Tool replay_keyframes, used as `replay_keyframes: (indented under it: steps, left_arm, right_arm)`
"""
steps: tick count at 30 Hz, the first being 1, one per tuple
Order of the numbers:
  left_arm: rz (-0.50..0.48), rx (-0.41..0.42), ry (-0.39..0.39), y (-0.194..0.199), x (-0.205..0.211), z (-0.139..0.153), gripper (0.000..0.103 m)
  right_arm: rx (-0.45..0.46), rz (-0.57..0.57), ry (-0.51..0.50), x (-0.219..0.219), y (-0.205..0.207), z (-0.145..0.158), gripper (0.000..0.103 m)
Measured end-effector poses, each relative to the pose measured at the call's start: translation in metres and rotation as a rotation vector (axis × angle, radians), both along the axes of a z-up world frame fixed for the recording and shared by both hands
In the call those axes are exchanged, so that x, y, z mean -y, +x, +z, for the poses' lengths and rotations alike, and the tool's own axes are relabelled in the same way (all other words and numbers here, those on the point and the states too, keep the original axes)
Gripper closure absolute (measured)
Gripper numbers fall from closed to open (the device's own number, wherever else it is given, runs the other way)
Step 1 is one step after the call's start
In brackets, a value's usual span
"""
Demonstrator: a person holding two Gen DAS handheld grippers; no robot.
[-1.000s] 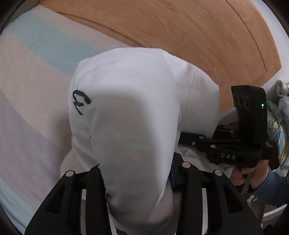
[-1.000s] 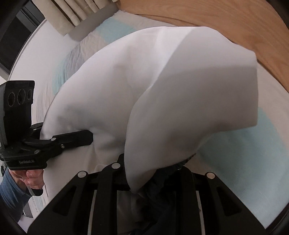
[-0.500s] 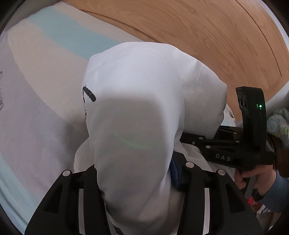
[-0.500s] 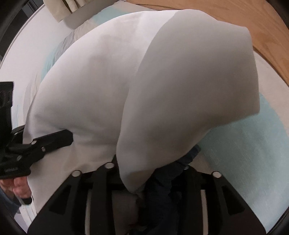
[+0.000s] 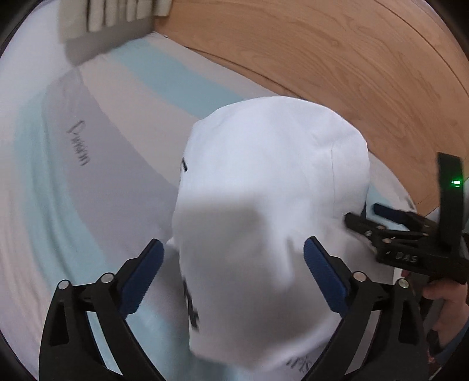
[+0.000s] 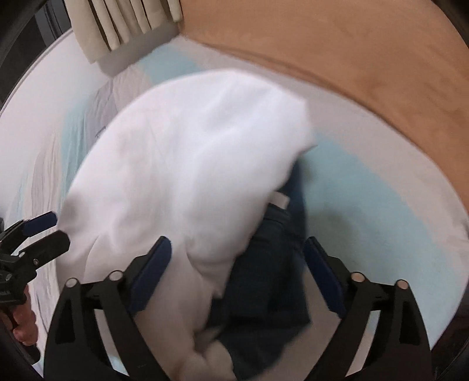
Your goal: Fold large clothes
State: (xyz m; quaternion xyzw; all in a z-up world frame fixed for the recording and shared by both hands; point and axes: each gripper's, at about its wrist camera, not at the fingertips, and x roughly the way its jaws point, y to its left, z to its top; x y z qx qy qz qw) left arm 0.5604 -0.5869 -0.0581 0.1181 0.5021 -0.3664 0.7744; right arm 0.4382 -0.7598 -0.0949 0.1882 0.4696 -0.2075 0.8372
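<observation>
A white garment (image 5: 263,205) with black lettering lies bunched on the striped bed, also in the right wrist view (image 6: 187,164), blurred. A dark blue part (image 6: 263,281) shows under its right side. My left gripper (image 5: 231,269) is open, its blue pads either side of the white cloth, not clamping it. My right gripper (image 6: 234,269) is open too, straddling the white and dark blue cloth. Each gripper shows in the other's view: the right one (image 5: 366,217) at the garment's right edge, the left one (image 6: 47,231) at its left edge, both with jaws apart.
The bed sheet (image 5: 88,175) has white, grey and pale blue stripes. A wooden headboard (image 5: 322,58) curves behind the garment. Beige curtains (image 6: 126,23) hang at the back left.
Both grippers have opened and let go of the garment. It has dropped onto the bed. Both grippers have drawn back and the views have swung towards the curtains.
</observation>
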Motion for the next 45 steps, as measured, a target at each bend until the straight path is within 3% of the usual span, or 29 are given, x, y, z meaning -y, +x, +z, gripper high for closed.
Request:
replay_keyframes:
  steps: [5, 8, 12, 18, 20, 22, 26, 33, 38, 45]
  left_arm:
    - [-0.018, 0.082, 0.031, -0.048, -0.02, 0.025, 0.006]
    - [-0.016, 0.06, 0.036, -0.072, -0.028, 0.035, 0.006]
    - [0.039, 0.092, 0.047, -0.108, -0.063, 0.053, 0.006]
    - [0.061, 0.157, 0.06, -0.173, -0.117, 0.088, 0.006]
    - [0.073, 0.164, 0.057, -0.195, -0.137, 0.098, 0.006]
    - [0.079, 0.174, 0.045, -0.215, -0.153, 0.103, 0.006]
    - [0.081, 0.207, 0.023, -0.242, -0.168, 0.102, 0.006]
    - [0.091, 0.278, 0.001, -0.276, -0.167, 0.081, 0.006]
    - [0.118, 0.247, 0.011, -0.288, -0.167, 0.067, 0.006]
    - [0.113, 0.27, 0.025, -0.298, -0.168, 0.067, 0.006]
  right_arm:
    - [0.041, -0.03, -0.08, -0.026, -0.039, 0.026, 0.01]
    - [0.081, -0.039, -0.145, -0.055, -0.065, 0.046, 0.007]
    - [0.107, -0.049, -0.226, -0.106, -0.093, 0.07, 0.007]
    - [0.105, -0.081, -0.241, -0.169, -0.181, 0.106, 0.007]
    - [0.101, -0.091, -0.252, -0.191, -0.169, 0.116, 0.007]
    - [0.101, -0.101, -0.258, -0.206, -0.185, 0.124, 0.007]
    - [0.11, -0.108, -0.267, -0.225, -0.22, 0.126, 0.007]
    - [0.127, -0.111, -0.315, -0.227, -0.255, 0.101, 0.007]
    - [0.134, -0.115, -0.314, -0.227, -0.268, 0.099, 0.008]
    - [0.13, -0.108, -0.329, -0.233, -0.279, 0.107, 0.007]
